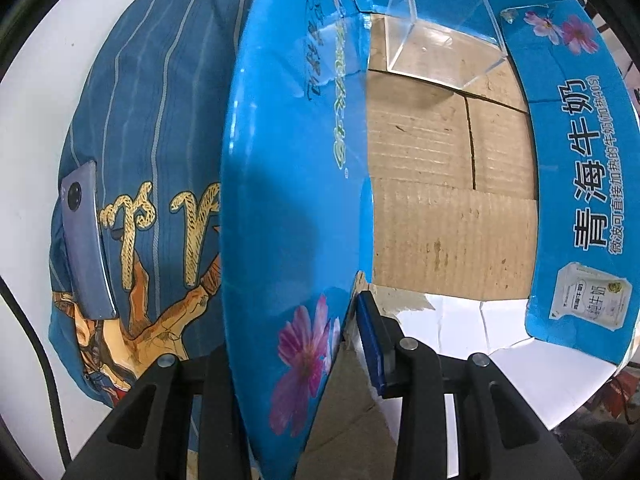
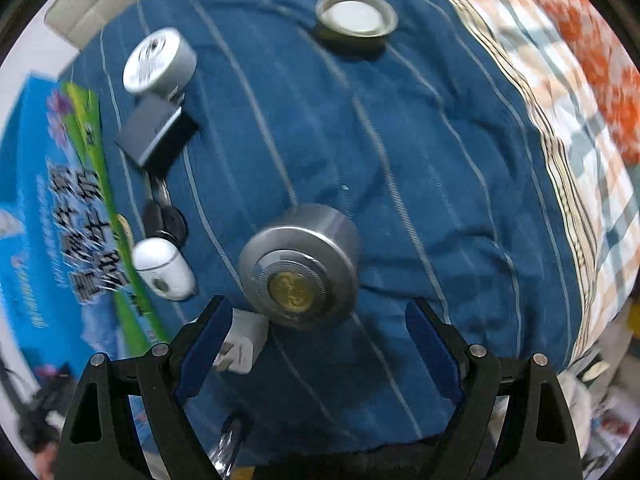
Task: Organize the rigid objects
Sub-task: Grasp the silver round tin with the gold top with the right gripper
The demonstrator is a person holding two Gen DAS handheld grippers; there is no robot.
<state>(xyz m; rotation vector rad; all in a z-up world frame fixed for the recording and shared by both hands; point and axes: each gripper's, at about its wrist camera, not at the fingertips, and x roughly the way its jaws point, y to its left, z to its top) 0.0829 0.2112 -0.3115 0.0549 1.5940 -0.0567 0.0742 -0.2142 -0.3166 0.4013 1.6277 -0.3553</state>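
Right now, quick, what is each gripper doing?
Left gripper: shut on the blue box flap.
Right gripper: open, empty, near the silver tin.

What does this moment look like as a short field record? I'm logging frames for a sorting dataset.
surface: blue striped cloth
container: blue cardboard box, flaps open
in box: clear plastic case, on the box floor
left gripper: shut on the box's flap
right gripper: open, near the silver tin
loose on cloth: round lid, second tin, white earbud case, phone
image quality: right wrist view blurred
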